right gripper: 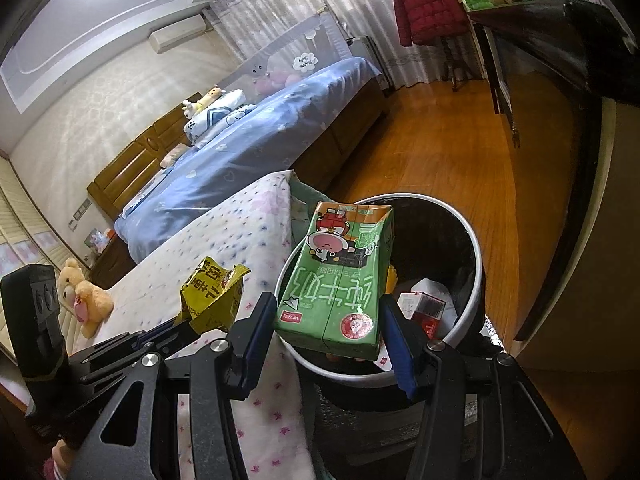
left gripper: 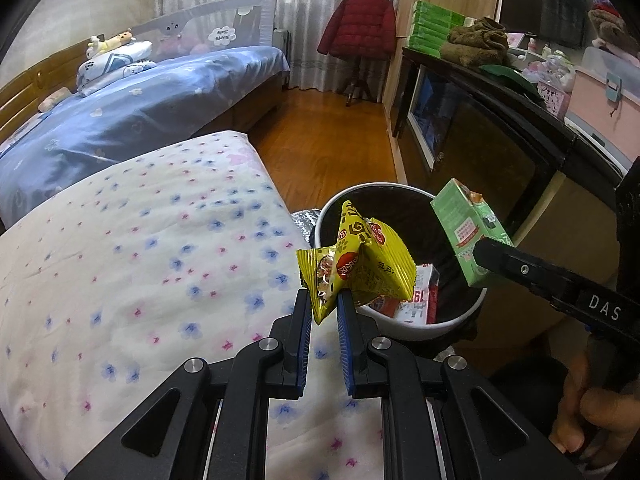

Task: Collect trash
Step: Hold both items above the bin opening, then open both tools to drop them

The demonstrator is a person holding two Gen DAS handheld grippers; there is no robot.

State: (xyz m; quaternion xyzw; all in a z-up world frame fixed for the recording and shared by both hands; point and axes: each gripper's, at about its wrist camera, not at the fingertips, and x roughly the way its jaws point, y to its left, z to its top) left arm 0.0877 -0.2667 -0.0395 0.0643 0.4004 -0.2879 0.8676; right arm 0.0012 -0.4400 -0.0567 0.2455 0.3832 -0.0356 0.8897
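A home bedroom: a bed (left gripper: 132,120) with blue floral bedding, stuffed toys (left gripper: 108,42), curtains (left gripper: 312,8) and a red jacket (left gripper: 358,24) on a coat stand.

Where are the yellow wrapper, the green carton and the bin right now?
yellow wrapper (left gripper: 362,264): left wrist view, on its crumpled middle above the tool's blue pads.
green carton (right gripper: 340,280): right wrist view, on its printed front face.
bin (left gripper: 400,322): left wrist view, on the white near rim.

Matte black angular left gripper (left gripper: 324,312), blue finger pads (left gripper: 306,344), silver round screws, white "DAS" lettering on black right gripper (right gripper: 326,330), bare-skinned hand (left gripper: 596,412)
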